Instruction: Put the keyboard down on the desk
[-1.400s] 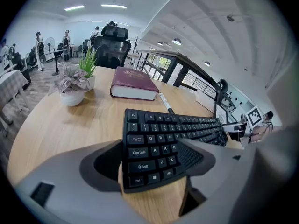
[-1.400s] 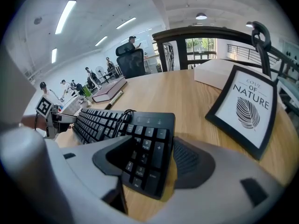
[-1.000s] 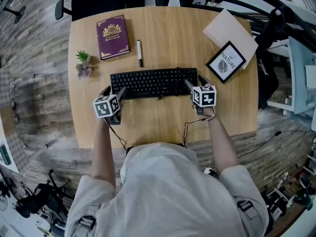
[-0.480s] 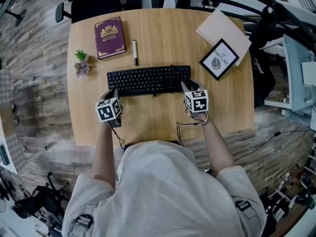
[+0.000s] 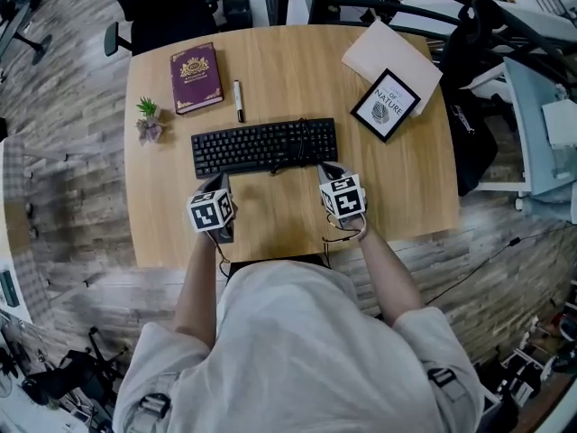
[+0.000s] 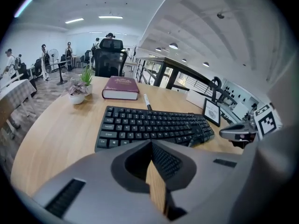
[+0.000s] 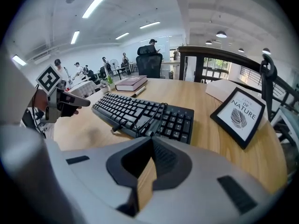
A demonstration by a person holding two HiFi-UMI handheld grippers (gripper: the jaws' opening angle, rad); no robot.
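Note:
The black keyboard lies flat on the wooden desk, its cable coiled on top near the right end. Both grippers sit a short way in front of it, toward me, and touch nothing. My left gripper is off the keyboard's left front corner and my right gripper off its right front corner. Their jaws have just been closing and now stand shut with nothing between them, as the left gripper view and the right gripper view both show. The keyboard lies ahead of the left jaws.
A maroon book, a pen and a small potted plant lie behind the keyboard at left. A framed print and a white pad are at back right. An office chair stands beyond the desk.
Both grippers have let go of the keyboard's ends, drawn back toward me and closed their jaws. The keyboard stays lying on the desk.

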